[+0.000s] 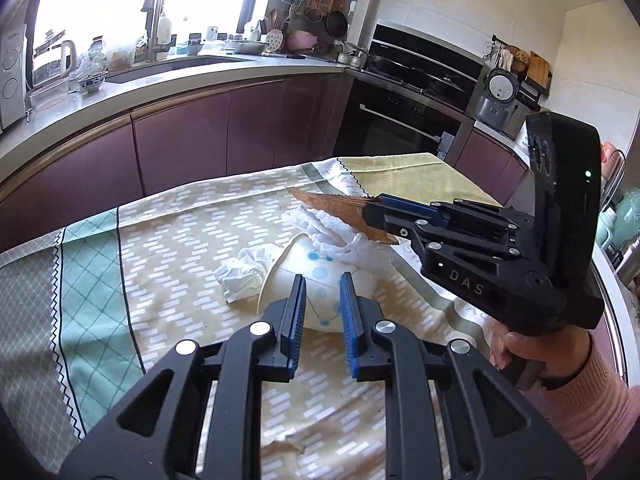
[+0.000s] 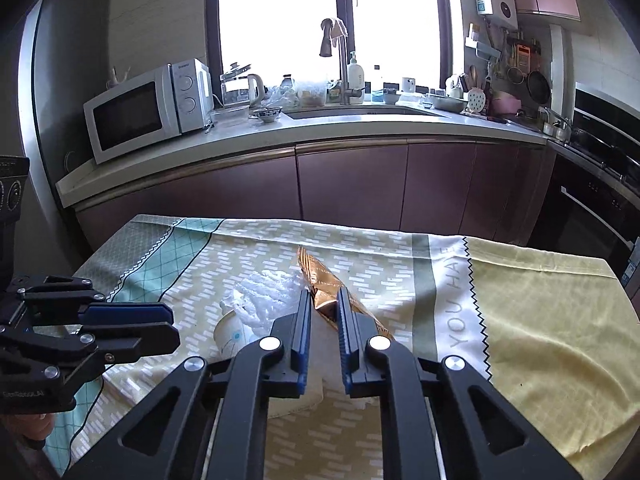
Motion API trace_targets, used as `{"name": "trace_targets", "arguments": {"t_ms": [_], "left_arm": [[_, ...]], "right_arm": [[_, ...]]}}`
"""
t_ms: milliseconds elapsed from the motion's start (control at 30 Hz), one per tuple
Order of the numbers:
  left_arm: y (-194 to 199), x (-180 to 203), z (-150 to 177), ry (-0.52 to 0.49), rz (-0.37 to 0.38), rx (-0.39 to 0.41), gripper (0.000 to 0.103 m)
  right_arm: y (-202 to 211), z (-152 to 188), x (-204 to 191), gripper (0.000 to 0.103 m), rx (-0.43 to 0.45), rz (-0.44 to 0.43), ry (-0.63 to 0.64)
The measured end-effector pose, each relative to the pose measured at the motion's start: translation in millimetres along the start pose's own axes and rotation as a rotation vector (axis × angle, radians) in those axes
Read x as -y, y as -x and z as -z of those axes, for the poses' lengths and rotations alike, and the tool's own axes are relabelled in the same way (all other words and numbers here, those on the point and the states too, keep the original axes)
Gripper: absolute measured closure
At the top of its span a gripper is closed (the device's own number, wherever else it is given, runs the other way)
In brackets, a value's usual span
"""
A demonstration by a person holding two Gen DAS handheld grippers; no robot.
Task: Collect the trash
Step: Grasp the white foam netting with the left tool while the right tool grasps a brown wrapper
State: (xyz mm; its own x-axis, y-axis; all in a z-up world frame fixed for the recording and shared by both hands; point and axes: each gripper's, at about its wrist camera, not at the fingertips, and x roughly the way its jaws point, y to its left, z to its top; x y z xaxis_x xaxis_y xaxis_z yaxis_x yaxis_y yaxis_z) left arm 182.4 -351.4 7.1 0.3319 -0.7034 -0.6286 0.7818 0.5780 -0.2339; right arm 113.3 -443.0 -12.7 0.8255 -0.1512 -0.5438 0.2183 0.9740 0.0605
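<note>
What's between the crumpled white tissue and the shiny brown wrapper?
In the left wrist view, a tipped white paper cup and white foam netting lie between them.

Your left wrist camera sits just behind the left gripper (image 1: 323, 300) and looks along its fingers, down across the tablecloth (image 1: 168, 240) toward the oven (image 1: 400, 124) corner. Your right wrist camera sits behind the right gripper (image 2: 325, 312) and faces the sink counter (image 2: 304, 128) and window (image 2: 320, 20). Both views are close to the table. Both share the paper cup (image 1: 320, 280) (image 2: 230, 334), the brown wrapper (image 1: 332, 208) (image 2: 320, 280), and each other's gripper.
</note>
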Motion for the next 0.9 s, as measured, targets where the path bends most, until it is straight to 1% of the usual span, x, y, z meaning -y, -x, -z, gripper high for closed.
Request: {"name": "trace_targets", "arguments": {"t_ms": [100,167,233,367,500,533,600,667,733,900], "left_arm": [[-9.4,-0.5,-5.2,0.007,0.009,-0.006,0.086],[-15.3,2.2,-7.8,-0.003,0.007,-0.009,0.083],[-22.0,5.3,-10.3,-0.013,0.001,-0.016,0.076],[-36.1,7.2,-16.2,-0.009,-0.014,-0.034,0.073],[-49.4,3.9,-23.6,0.008,-0.025,-0.053,0.065],[-53.1,2.8,-25.8,0.016,-0.023,-0.061,0.062],[-59.1,1.7,-29.6,0.032,-0.016,-0.07,0.062],[-64.0,1.0,-33.6,0.049,0.006,-0.07,0.059],[-66.5,4.1,-36.2,0.057,0.03,-0.064,0.053],[-75.8,21.4,-40.0,0.022,0.054,-0.069,0.052]], "right_arm": [[11.2,0.1,12.3,0.096,0.024,-0.009,-0.038],[19.0,1.1,20.5,0.097,0.038,-0.014,-0.062],[25.9,2.7,28.0,0.098,0.047,-0.023,-0.085],[32.6,6.6,39.4,0.098,0.051,-0.038,-0.116],[34.2,10.8,44.6,0.098,0.048,-0.059,-0.132],[34.5,12.0,44.6,0.098,0.049,-0.06,-0.132],[35.1,14.4,44.6,0.098,0.049,-0.069,-0.135],[35.1,16.9,45.1,0.098,0.048,-0.073,-0.137],[34.6,19.2,45.8,0.098,0.045,-0.079,-0.141],[35.2,23.5,49.4,0.098,0.047,-0.086,-0.158]]}}
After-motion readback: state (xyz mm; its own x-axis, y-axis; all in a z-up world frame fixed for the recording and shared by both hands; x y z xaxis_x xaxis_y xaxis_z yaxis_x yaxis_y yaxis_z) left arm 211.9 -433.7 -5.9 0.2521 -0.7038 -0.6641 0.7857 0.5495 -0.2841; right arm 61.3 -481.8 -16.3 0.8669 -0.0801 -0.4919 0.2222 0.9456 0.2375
